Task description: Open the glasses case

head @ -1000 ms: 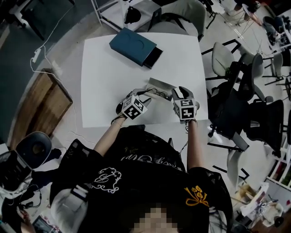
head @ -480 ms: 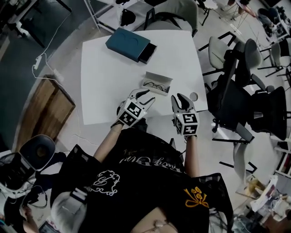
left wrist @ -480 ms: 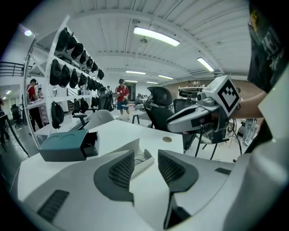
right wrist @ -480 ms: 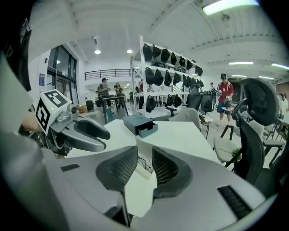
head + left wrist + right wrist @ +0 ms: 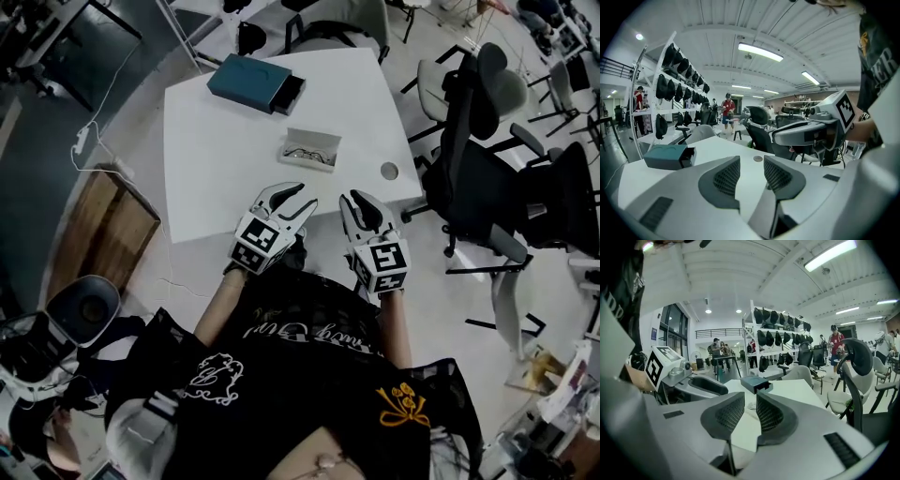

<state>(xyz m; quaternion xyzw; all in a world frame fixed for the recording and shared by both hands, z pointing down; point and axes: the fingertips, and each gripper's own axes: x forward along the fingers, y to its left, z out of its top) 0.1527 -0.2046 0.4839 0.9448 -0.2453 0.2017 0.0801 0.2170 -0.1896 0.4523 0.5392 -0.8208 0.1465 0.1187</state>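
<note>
The glasses case (image 5: 312,148) lies open on the white table (image 5: 216,159), with a pair of glasses showing inside it. Both grippers hover near the table's front edge, apart from the case. My left gripper (image 5: 287,200) is open, nothing between its fingers; in its own view (image 5: 751,176) the bare tabletop shows through the gap. My right gripper (image 5: 361,208) has just been closing its jaws, and a narrow gap stays with nothing in it. In the right gripper view (image 5: 750,413) the case (image 5: 751,406) appears small and far ahead.
A teal box (image 5: 255,82) with a dark end sits at the table's far left corner. A round cable hole (image 5: 389,171) lies near the right edge. Office chairs (image 5: 487,178) crowd the right side, and a wooden board (image 5: 103,234) lies on the floor to the left.
Both grippers have drawn back from the case toward the person and risen. The case, touched by both a second ago, now lies open and alone. The right jaws have narrowed.
</note>
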